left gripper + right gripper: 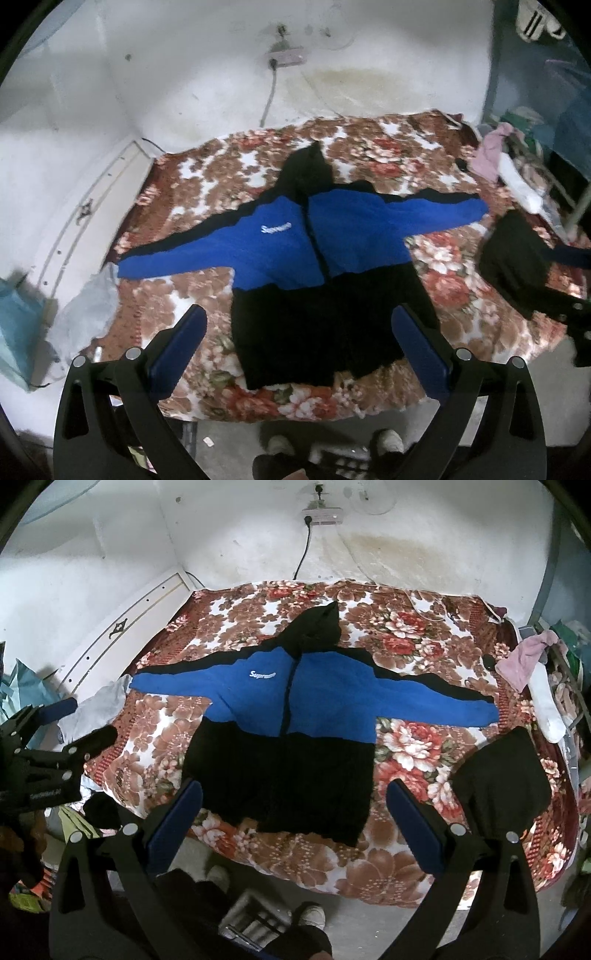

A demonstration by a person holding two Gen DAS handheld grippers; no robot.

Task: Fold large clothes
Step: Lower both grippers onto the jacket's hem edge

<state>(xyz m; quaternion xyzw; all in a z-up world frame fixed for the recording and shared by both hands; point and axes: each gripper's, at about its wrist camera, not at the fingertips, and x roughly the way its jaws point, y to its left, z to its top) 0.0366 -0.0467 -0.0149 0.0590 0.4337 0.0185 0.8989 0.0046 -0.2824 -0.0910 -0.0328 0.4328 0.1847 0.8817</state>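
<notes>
The bed (388,867), covered by a floral blanket of brown, red and white blooms, fills the middle of both views and butts against a stained white wall (240,546) at its far side. A socket box (322,516) with a dark cable hanging from it sits on that wall above the bed's far edge.

On the bed, near its centre, a blue-and-black hooded jacket (266,760) lies flat, front up, zip closed. Its hood points toward the wall, both sleeves stretch straight out to the sides, and its black hem reaches toward the bed's near edge. White lettering shows on the blue chest panel.

A second dark garment (502,775) lies bunched on the bed to the right of the jacket, just below the right sleeve's cuff and apart from the jacket's body. A heap of pink and white clothes (532,664) sits at the bed's right edge. A pale grey cloth (99,705) lies off the bed's left side, by the left cuff.

The right tool (295,812) hovers above the bed's near edge, its blue-padded fingers spread wide with nothing between them. The left tool (299,338) hovers likewise over the jacket's hem, fingers wide apart and empty. Shoes (314,915) of the person show on the floor below the bed's near edge.
</notes>
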